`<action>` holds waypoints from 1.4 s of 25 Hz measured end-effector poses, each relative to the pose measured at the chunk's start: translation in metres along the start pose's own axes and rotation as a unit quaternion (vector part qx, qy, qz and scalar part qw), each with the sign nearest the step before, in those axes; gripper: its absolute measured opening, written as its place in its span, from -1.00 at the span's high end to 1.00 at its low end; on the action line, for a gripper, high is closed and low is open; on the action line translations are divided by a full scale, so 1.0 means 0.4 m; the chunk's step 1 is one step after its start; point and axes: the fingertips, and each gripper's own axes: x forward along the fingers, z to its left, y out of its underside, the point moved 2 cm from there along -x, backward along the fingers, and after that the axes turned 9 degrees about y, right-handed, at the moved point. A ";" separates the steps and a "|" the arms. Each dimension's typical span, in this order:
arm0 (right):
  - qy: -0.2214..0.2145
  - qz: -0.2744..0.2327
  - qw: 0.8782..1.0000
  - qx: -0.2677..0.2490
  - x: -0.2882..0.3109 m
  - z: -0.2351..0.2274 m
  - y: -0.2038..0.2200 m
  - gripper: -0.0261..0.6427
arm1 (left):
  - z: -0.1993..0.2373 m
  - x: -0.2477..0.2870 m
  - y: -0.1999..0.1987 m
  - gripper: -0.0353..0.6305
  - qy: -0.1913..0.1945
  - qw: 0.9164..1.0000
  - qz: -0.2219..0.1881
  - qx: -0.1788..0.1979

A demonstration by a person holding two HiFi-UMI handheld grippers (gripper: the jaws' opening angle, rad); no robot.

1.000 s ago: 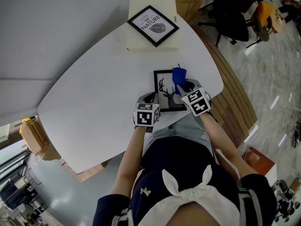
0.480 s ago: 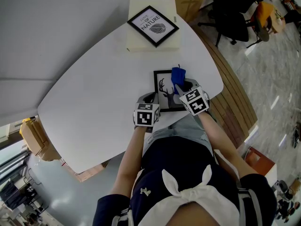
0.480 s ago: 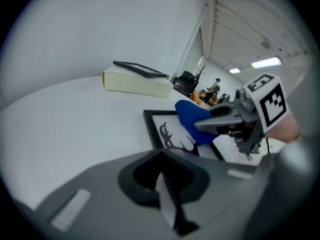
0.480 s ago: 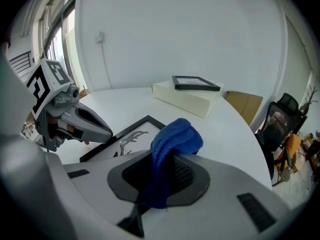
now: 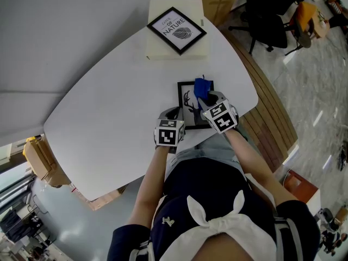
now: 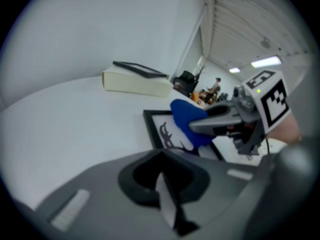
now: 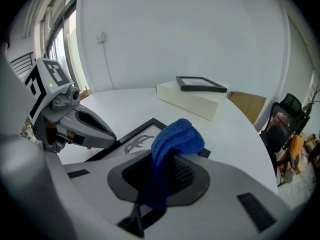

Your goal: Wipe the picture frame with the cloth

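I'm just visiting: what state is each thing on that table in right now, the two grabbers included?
left gripper: shut, empty, by the deer frame's near corner.
right gripper: shut on the blue cloth.
blue cloth: bunched up, over the deer frame.
deer frame: lying flat on the table.
leaf-print frame: lying flat on the cream box.

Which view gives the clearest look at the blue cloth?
Right gripper view: the blue cloth sits centre, clamped in the right gripper, bunched over the deer picture frame. The head view shows only a small blue patch; the left gripper view shows it partly behind a jaw.
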 end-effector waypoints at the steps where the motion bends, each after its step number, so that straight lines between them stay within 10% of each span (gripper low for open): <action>1: -0.003 -0.002 1.000 -0.001 0.003 0.005 -0.003 0.73 | 0.000 0.001 0.000 0.89 0.000 1.000 0.000 0.000; 35: -0.064 0.007 0.998 0.005 0.052 0.097 -0.063 0.73 | -0.001 0.000 -0.001 0.89 0.003 1.000 -0.001 0.000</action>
